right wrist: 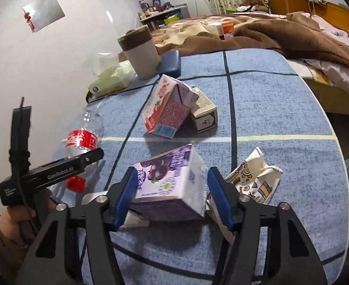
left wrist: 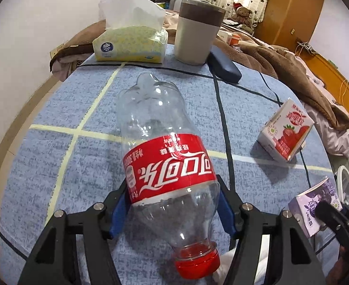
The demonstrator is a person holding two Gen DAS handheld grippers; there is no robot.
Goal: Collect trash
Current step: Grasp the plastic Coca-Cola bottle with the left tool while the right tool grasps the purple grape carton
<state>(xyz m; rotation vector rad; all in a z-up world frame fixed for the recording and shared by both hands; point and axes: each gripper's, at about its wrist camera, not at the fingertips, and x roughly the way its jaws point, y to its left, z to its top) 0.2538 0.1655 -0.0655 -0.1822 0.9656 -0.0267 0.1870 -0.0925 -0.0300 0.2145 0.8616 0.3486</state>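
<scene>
My left gripper (left wrist: pixel 173 204) is shut on an empty clear cola bottle (left wrist: pixel 160 142) with a red label and red cap, base pointing away, held over the blue checked tablecloth (left wrist: pixel 55 166). My right gripper (right wrist: pixel 170 198) is shut on a purple grape drink carton (right wrist: pixel 169 185), which also shows in the left wrist view (left wrist: pixel 314 204). A strawberry milk carton (right wrist: pixel 167 106) lies mid-table, also in the left wrist view (left wrist: pixel 286 133). A crumpled patterned paper (right wrist: pixel 252 182) lies beside my right finger. The bottle and left gripper show in the right wrist view (right wrist: pixel 81 142).
A small white box (right wrist: pixel 204 111) lies behind the strawberry carton. A tissue pack (left wrist: pixel 129 45), a grey lidded canister (left wrist: pixel 198 30) and a dark blue case (left wrist: pixel 224 64) stand at the table's far edge. A bed with brown blankets (right wrist: pixel 269 33) lies beyond.
</scene>
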